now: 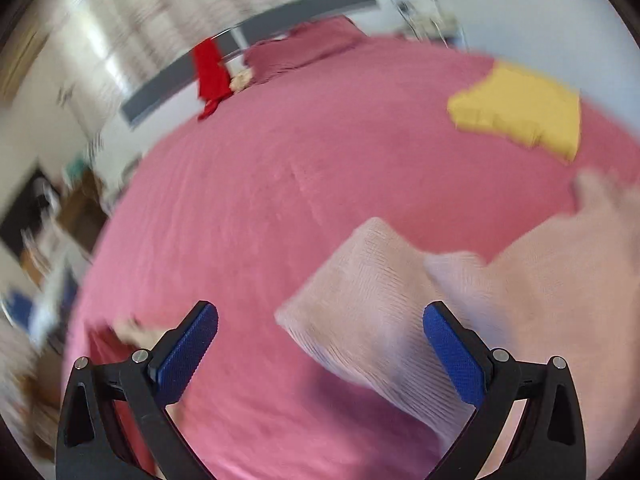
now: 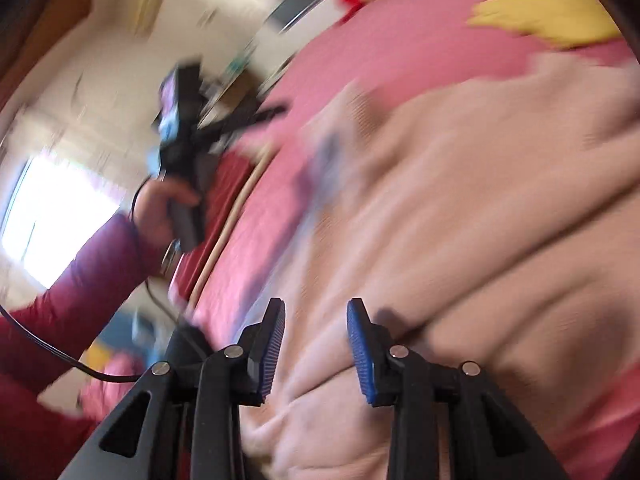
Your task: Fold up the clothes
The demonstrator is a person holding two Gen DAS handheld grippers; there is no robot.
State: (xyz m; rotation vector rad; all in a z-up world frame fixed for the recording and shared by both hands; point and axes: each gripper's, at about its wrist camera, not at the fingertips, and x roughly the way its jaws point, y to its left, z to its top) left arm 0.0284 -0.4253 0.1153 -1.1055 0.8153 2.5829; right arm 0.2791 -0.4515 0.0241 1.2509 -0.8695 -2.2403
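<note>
Across the left wrist view, my left gripper [image 1: 320, 344] hangs wide and empty above the pink bedspread [image 1: 248, 216]; the pale pink garment [image 1: 400, 304] lies near its front edge. From the right wrist, my right gripper [image 2: 316, 344] stands narrowly parted, nothing pinched. Next I need a fresh hem grip.

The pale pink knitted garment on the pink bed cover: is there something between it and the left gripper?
Nothing visible is in the way. The left gripper is open above the pink bed cover, and the pale pink knitted garment lies just ahead of its fingers. The folded yellow cloth lies far off, near the bed's far side.
</note>
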